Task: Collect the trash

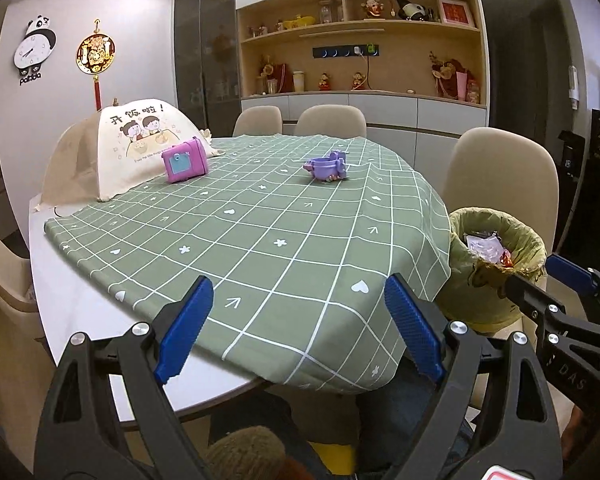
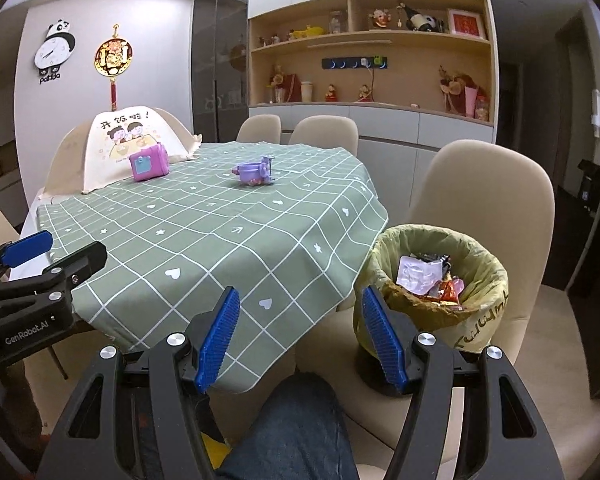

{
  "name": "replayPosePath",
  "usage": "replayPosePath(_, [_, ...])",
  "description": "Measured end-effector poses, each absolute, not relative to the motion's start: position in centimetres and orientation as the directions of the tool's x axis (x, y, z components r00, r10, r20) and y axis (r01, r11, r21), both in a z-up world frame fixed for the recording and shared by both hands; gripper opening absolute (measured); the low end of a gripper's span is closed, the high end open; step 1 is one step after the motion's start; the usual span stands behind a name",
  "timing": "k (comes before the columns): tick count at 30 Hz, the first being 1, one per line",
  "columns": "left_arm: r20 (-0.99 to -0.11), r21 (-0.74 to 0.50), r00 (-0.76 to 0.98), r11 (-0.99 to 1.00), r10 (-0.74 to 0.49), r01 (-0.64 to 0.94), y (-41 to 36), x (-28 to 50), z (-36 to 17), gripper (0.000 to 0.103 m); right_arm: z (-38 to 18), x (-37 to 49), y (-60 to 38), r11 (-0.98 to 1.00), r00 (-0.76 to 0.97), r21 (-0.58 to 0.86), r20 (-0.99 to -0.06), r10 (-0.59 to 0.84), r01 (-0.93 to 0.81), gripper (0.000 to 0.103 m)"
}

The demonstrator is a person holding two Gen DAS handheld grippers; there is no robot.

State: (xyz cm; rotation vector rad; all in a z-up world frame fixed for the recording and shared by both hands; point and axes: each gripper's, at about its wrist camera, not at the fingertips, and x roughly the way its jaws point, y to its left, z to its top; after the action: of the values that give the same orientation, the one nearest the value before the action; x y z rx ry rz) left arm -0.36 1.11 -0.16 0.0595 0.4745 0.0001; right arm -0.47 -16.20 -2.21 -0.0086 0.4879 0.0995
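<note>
Trash sits piled in the lined bin (image 2: 440, 292), which stands on a beige chair (image 2: 488, 200) just beside the table's corner: crumpled wrappers (image 2: 428, 276) fill it to near the rim. Judging by that, most of your collecting looks done. Beyond the bin, the green checked tablecloth (image 2: 204, 240) shows no loose scraps. Only a purple box toy (image 2: 148, 162) and a lilac toy (image 2: 254, 172) lie on it, well apart from the bin at the far side, beside a food cover (image 2: 112, 152); neither reads as rubbish, though you should judge that yourself.

Your right gripper (image 2: 300, 336) hangs released and empty, just short of the bin, its jaws standing apart with nothing between them. Your left gripper (image 1: 300, 328) is likewise spread wide and empty over the near edge of the cloth, on the side away from the bin. If anything is left, it lies outside these views; a last look around the table's far edge would settle it.
</note>
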Motion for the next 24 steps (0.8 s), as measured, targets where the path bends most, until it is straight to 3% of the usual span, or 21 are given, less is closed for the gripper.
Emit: replayPosePath(24, [-0.491, 0.061, 0.871, 0.997, -0.003, 0.038, 0.88, 0.43, -0.67, 0.083, -2.46, -0.27, -16.75, 0.997, 0.872, 0.026, -0.483, 0.081, -0.078, 0.06])
